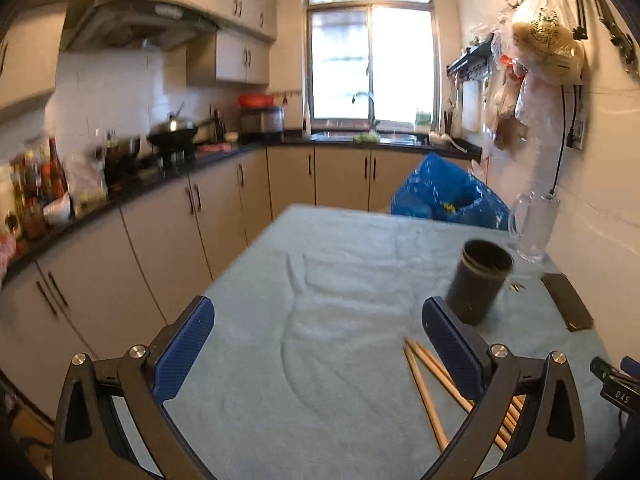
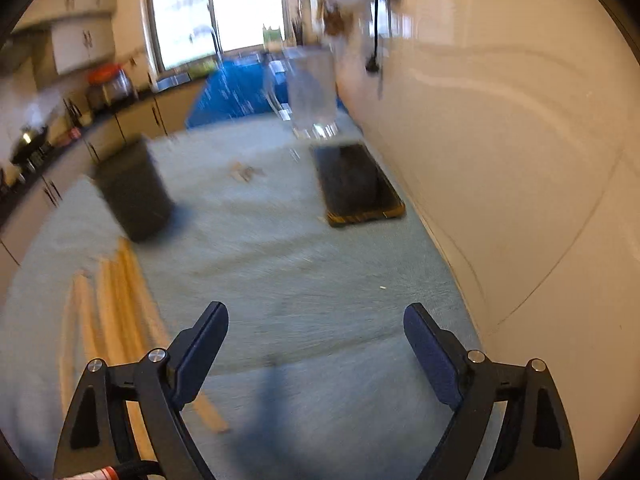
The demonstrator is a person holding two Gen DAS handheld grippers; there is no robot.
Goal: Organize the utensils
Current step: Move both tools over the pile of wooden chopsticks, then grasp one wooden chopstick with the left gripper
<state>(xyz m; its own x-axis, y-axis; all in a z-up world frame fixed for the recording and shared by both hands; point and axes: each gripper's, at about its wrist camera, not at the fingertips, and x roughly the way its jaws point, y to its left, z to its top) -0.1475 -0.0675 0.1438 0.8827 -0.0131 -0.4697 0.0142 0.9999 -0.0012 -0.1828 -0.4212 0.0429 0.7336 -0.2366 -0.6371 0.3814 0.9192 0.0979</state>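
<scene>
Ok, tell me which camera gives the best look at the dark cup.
The left wrist view. There the dark cup is sharp, upright on the blue cloth, with its open rim visible beyond the chopsticks. The right wrist view catches the same cup smeared by motion blur, with no rim detail.

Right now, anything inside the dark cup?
The cup stands upright beside the chopsticks, which lie on the cloth. Only its upper inner wall shows, bare; the bottom is hidden by the rim.

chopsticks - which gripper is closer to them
Left. The left gripper has its right finger over the chopsticks; the right gripper sits open just right of them.
</scene>
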